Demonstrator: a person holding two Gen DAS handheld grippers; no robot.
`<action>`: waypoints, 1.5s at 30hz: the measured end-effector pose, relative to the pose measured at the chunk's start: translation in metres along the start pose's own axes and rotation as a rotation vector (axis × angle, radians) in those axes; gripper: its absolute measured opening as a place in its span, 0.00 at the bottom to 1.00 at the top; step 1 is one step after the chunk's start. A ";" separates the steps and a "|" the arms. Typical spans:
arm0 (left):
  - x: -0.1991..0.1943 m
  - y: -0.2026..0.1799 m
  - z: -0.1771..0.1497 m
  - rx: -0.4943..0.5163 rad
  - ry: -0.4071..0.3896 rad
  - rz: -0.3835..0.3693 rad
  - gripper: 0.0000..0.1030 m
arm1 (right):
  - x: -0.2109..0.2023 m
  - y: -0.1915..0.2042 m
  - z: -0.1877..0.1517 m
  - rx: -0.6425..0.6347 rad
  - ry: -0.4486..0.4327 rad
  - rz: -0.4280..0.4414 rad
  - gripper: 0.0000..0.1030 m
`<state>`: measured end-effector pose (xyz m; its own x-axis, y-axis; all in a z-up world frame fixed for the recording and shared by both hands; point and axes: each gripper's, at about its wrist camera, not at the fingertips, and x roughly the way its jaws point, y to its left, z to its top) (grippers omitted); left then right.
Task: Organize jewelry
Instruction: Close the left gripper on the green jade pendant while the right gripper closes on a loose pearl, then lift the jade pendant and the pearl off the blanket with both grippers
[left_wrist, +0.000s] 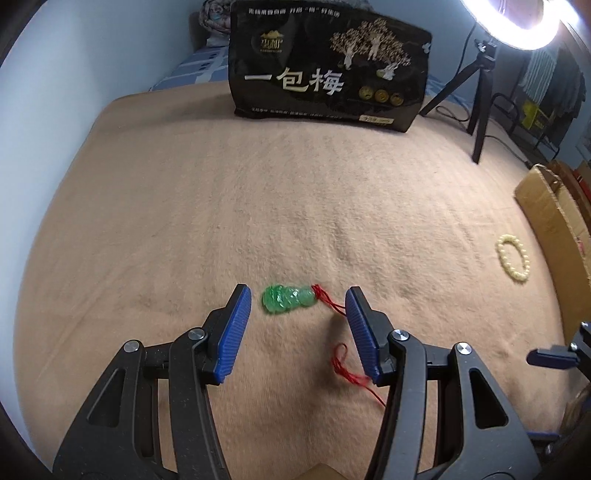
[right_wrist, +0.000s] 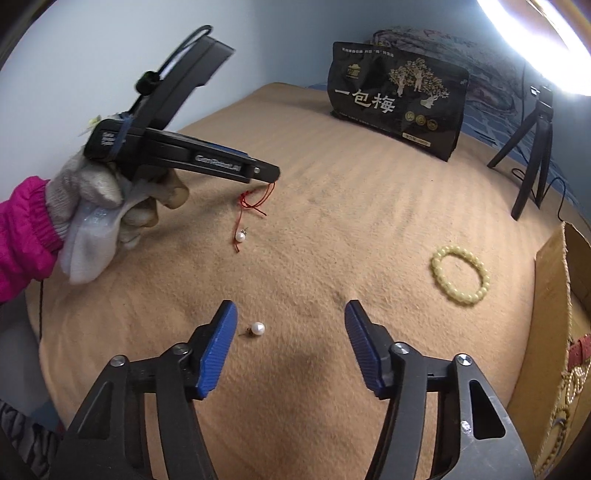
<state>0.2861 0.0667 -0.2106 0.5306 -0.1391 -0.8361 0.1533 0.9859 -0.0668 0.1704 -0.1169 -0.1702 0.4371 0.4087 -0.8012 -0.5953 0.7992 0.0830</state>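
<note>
A translucent green gourd-shaped pendant (left_wrist: 288, 298) with a faceted, glassy surface lies on its side on the tan blanket (left_wrist: 295, 192), between the tips of the left gripper (left_wrist: 298, 306), whose jaws stand wide apart and hold nothing. Its thin red cord (left_wrist: 341, 363) trails right and near, passing under the right blue ribbed pad (left_wrist: 360, 332); whether pad and cord touch cannot be told. The right gripper (right_wrist: 290, 317) is likewise spread wide and empty, with a small round white pearl earring (right_wrist: 257, 328) lying on the fuzzy blanket just right of its left pad. A second pearl earring (right_wrist: 241, 235) rests farther off beside the red cord. To the right, a pale yellow beaded bracelet (right_wrist: 460, 275) lies in a ring near a brown cardboard box (right_wrist: 550, 314). At the far edge stands a glossy black snack bag (left_wrist: 328, 68) with gold tree print.
</note>
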 end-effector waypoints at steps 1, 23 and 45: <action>0.004 0.000 0.000 -0.002 0.004 -0.001 0.53 | 0.001 0.000 0.001 -0.002 0.001 0.000 0.55; 0.010 -0.007 -0.004 0.030 -0.036 0.061 0.32 | 0.018 0.003 -0.010 -0.053 0.052 0.022 0.31; 0.001 -0.001 -0.006 0.020 -0.030 0.061 0.31 | 0.013 0.008 -0.010 -0.123 0.037 0.037 0.02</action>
<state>0.2810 0.0659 -0.2144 0.5638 -0.0814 -0.8219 0.1364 0.9906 -0.0045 0.1646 -0.1097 -0.1863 0.3895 0.4186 -0.8204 -0.6899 0.7227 0.0412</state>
